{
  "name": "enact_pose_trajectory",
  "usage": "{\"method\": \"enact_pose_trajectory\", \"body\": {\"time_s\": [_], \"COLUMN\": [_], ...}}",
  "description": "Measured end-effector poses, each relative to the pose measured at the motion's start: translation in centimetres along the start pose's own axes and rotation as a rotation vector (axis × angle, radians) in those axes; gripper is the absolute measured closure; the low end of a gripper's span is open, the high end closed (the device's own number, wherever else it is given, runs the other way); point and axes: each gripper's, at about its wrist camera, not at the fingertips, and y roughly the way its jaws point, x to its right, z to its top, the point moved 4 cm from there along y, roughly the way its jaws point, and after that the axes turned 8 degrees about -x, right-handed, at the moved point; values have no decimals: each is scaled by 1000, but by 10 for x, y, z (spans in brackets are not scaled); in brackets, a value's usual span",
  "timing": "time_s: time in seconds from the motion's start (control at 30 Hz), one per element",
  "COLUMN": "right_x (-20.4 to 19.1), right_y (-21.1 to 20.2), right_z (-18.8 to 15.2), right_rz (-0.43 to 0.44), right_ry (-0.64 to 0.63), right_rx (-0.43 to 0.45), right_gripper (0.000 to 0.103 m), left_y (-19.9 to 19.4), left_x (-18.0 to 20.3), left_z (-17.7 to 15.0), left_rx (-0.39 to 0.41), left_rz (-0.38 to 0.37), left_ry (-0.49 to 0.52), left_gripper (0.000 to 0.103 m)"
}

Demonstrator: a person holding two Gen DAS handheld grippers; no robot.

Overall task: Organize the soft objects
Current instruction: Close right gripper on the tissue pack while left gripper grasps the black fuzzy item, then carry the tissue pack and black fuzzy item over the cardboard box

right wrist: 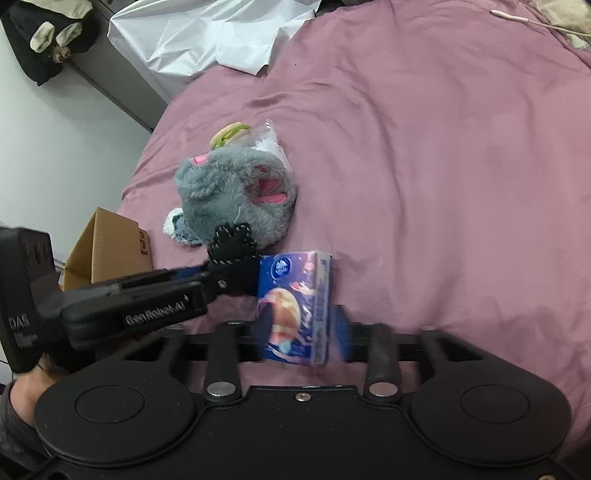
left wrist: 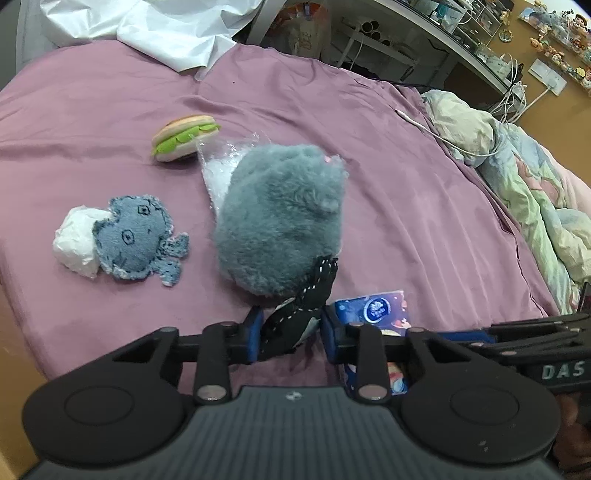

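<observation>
Nearest to me, the left claw (left wrist: pixel 290 330) was clamped on a small black felt piece with white stitching (left wrist: pixel 310 295), its blue pads pressing the fabric from both sides. Just beside it, the right claw (right wrist: pixel 304 325) stood apart around a blue tissue pack (right wrist: pixel 295 302); I could not tell whether its pads touched the pack, which looked blurred and seemed to be sitting loose on the purple bedsheet (right wrist: pixel 443 184). The black piece and the tissue pack were touching or nearly so.

Beyond them lay the grey plush toy (left wrist: pixel 280 218), resting partly on a clear plastic bag (left wrist: pixel 218 173). To its left sat the denim octopus (left wrist: pixel 138 236) against a white crumpled wad (left wrist: pixel 75 240), and farther off the felt burger (left wrist: pixel 184 136). A white sheet (left wrist: pixel 166 29) and a rumpled duvet (left wrist: pixel 517 177) bordered the far bed.

I judged the step in hand to be gathering the small items into one group, the tissue pack just set down and the black piece being carried. Next I would have needed to lay the black piece beside the others without dragging the grey plush, then ease the left claw off gently.
</observation>
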Motion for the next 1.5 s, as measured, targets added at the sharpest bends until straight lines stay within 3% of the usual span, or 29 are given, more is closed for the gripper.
{"method": "enact_pose_trajectory", "body": {"time_s": [0.23, 0.3, 0.47, 0.83, 1.5], "right_x": [-3, -4, -5, -17, -71], "right_y": [23, 24, 12, -21, -49], "right_z": [1, -1, -3, 0, 12], "right_rz": [-4, -20, -14, 34, 67], "right_ry": [4, -9, -8, -22, -149], "right_rx": [-32, -29, -1, 81, 193], "right_gripper": [47, 59, 69, 70, 70], "left_y": [-3, -7, -20, -60, -141], "left_x": [-2, -3, 0, 3, -34], "left_z": [2, 1, -3, 0, -11], "left_rx": [9, 15, 41, 119, 228], "left_rz": [15, 4, 7, 18, 118], "left_ry": [-17, -24, -6, -3, -85], "left_gripper": [80, 81, 82, 82, 82]}}
